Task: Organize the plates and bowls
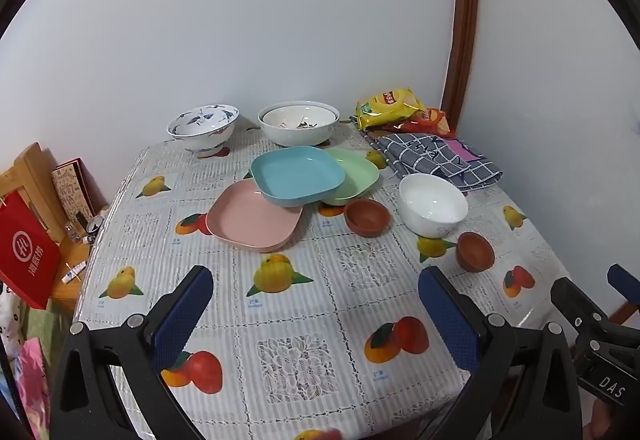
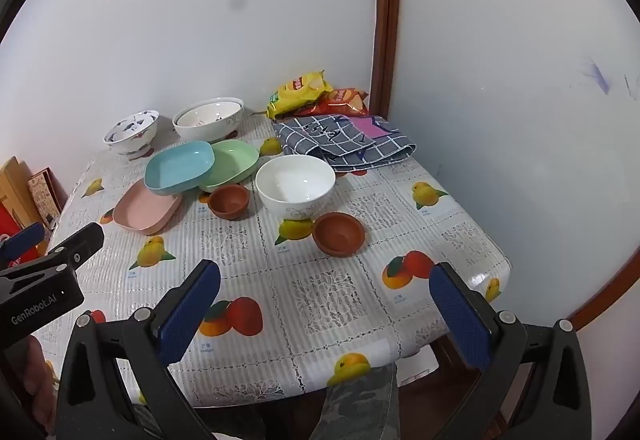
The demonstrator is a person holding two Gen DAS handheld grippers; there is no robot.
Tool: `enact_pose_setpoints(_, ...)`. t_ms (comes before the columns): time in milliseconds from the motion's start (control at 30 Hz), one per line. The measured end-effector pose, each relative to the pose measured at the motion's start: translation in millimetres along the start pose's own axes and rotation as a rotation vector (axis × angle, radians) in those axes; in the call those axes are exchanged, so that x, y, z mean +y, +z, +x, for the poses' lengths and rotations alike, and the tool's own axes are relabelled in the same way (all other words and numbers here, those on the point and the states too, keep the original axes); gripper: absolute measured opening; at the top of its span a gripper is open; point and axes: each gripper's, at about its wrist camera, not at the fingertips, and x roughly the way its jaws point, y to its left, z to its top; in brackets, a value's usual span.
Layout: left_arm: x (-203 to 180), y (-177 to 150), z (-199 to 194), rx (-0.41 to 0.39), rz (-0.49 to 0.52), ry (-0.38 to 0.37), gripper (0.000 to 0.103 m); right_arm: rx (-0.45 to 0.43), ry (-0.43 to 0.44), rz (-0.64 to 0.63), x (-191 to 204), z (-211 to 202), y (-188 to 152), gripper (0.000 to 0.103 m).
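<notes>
On the fruit-print tablecloth a blue square plate [image 1: 297,174] rests tilted over a pink plate [image 1: 253,220] and a green plate [image 1: 352,176]. Right of them sit a white bowl [image 1: 433,205] and two small brown bowls [image 1: 367,217] [image 1: 475,251]. At the back stand a blue-patterned footed bowl [image 1: 203,129] and a large white bowl [image 1: 298,127] with a smaller bowl nested in it. My left gripper [image 1: 316,300] hangs open over the near table, holding nothing. My right gripper [image 2: 326,296] is open too, near the front edge, short of the nearer brown bowl [image 2: 338,233].
A folded checked cloth [image 1: 436,158] and snack bags [image 1: 389,107] lie at the back right corner by the wall. A wooden shelf with a red bag [image 1: 25,254] stands left of the table. A camouflage-clad leg [image 2: 362,404] shows below the front edge.
</notes>
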Motion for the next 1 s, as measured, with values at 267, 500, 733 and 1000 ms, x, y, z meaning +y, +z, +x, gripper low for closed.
enact_pose_setpoints(267, -10, 2, -6, -0.003, 0.006, -0.001, 0.103, -0.001, 0.008, 0.021, -1, -9, -1, 0.103)
enact_pose_setpoints(500, -2, 2, -14, -0.004, 0.007, -0.016, 0.103, -0.004, 0.006, 0.013, -1, -13, -3, 0.103)
enact_pose_setpoints(733, 2, 2, -17, -0.002, -0.003, -0.011, 0.103, 0.003, 0.006, 0.013, 2, -13, 0, 0.103)
enact_pose_setpoints(1000, 1, 3, -13, 0.004, 0.004, -0.009, 0.103, 0.004, 0.008, 0.014, 5, -13, -1, 0.103)
